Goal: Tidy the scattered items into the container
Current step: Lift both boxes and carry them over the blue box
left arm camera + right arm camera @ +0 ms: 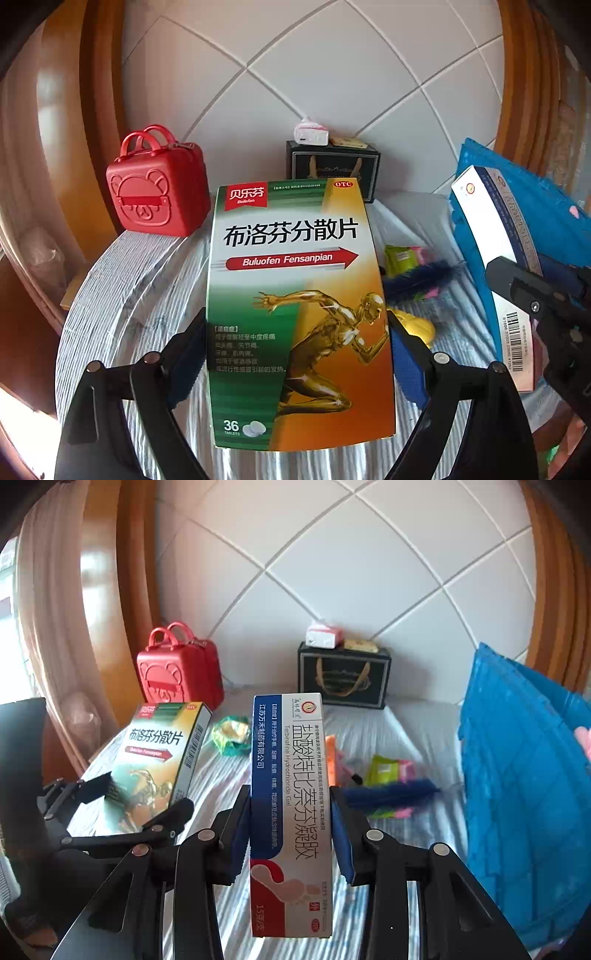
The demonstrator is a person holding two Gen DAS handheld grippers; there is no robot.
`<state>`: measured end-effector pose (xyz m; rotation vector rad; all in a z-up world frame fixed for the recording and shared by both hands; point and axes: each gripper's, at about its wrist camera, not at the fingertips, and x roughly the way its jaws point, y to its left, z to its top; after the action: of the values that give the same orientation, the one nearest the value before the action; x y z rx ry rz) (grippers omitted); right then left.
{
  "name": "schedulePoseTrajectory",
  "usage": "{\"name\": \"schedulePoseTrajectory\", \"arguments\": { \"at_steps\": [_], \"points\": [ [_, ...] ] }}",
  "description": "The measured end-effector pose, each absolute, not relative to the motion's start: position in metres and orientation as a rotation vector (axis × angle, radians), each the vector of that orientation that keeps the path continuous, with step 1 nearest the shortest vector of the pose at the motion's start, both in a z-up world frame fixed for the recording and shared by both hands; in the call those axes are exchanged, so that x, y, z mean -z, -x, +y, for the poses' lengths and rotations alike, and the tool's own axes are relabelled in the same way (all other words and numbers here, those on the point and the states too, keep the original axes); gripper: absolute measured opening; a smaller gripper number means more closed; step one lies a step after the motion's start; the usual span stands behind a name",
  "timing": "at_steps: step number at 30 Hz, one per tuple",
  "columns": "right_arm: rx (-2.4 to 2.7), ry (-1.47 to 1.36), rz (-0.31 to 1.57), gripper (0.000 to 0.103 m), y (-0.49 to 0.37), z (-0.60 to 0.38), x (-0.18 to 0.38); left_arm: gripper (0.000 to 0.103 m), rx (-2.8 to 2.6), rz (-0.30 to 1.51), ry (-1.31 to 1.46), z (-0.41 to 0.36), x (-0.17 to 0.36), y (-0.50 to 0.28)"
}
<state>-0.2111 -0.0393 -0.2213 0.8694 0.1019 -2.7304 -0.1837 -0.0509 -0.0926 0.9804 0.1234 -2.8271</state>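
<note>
My left gripper (295, 332) is shut on a wide green and orange medicine box (295, 280), held upright above the striped cloth; its blue pads press both long sides. My right gripper (290, 797) is shut on a narrow white and blue gel box (291, 812), also upright and lifted. Each view shows the other hand: the right gripper (517, 284) with the gel box (491, 240) at the right, the left gripper (110, 794) with the green box (159, 753) at the left. A blue woven container (524, 775) stands at the right.
A red bear case (159, 188) and a black gift box (332, 170) with a small white-pink box on top stand by the tiled wall. On the striped cloth (406, 731) lie a green packet (384, 770), a blue feathery item (388, 795), a green wrapper (231, 734) and a yellow object (413, 326).
</note>
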Motion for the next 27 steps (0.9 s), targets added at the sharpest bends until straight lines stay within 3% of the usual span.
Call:
{"name": "schedulePoseTrajectory", "arguments": {
  "at_steps": [11, 18, 21, 27],
  "points": [
    [2.975, -0.651, 0.033, 0.038, 0.169, 0.083, 0.126, 0.088, 3.129, 0.017, -0.781, 0.081, 0.009, 0.186],
    [3.165, -0.521, 0.039, 0.038, 0.149, 0.219, 0.078, 0.088, 3.269, -0.018, -0.644, 0.214, -0.04, 0.198],
    [3.188, -0.577, 0.042, 0.038, 0.152, 0.277, 0.082, 0.088, 3.286, -0.05, -0.737, 0.277, -0.042, 0.22],
    [3.129, -0.719, -0.045, 0.038, 0.167, 0.354, 0.113, 0.088, 3.145, -0.159, -1.172, 0.365, -0.002, 0.276]
  ]
}}
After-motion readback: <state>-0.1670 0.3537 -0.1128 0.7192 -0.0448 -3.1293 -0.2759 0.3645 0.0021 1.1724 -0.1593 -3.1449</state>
